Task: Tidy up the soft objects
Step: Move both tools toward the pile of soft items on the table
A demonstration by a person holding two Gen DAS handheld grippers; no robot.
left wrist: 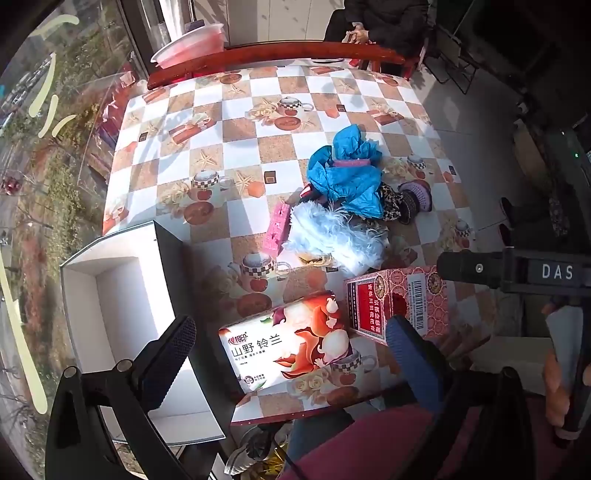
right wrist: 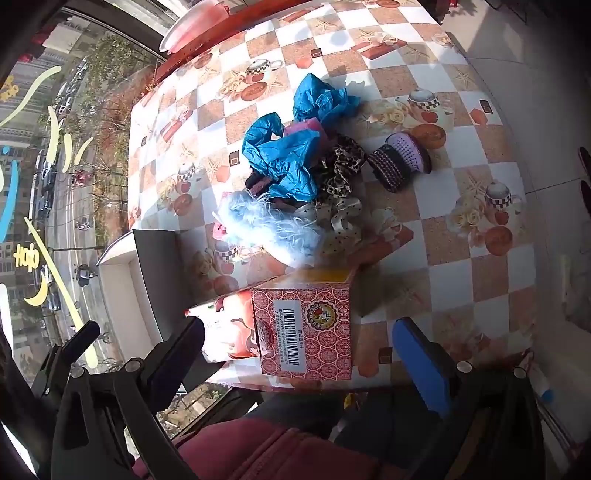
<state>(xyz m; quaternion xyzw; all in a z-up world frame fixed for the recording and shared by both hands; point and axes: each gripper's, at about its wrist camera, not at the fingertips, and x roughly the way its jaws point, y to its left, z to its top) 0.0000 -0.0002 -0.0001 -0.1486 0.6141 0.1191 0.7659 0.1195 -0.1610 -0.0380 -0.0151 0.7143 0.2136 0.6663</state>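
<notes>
A heap of soft things lies mid-table: a crumpled blue cloth point(left wrist: 347, 173) point(right wrist: 288, 158), a fluffy pale-blue piece point(left wrist: 332, 236) point(right wrist: 269, 229), a pink sponge point(left wrist: 277, 229), a leopard scrunchie point(right wrist: 340, 166), a polka-dot scrunchie point(right wrist: 340, 221) and a purple knitted shoe point(left wrist: 415, 199) point(right wrist: 402, 162). An open white box point(left wrist: 122, 317) point(right wrist: 125, 295) stands at the table's left edge. My left gripper point(left wrist: 291, 350) is open and empty, low at the near edge. My right gripper point(right wrist: 295, 350) is open and empty, above the red patterned carton point(right wrist: 306, 328) point(left wrist: 399, 299).
A tissue box with a fox print point(left wrist: 288, 339) point(right wrist: 225, 328) lies beside the red carton at the near edge. The checkered table point(left wrist: 240, 110) has a pink basin point(left wrist: 192, 44) and a seated person point(left wrist: 384, 22) beyond its far side. A window is at left.
</notes>
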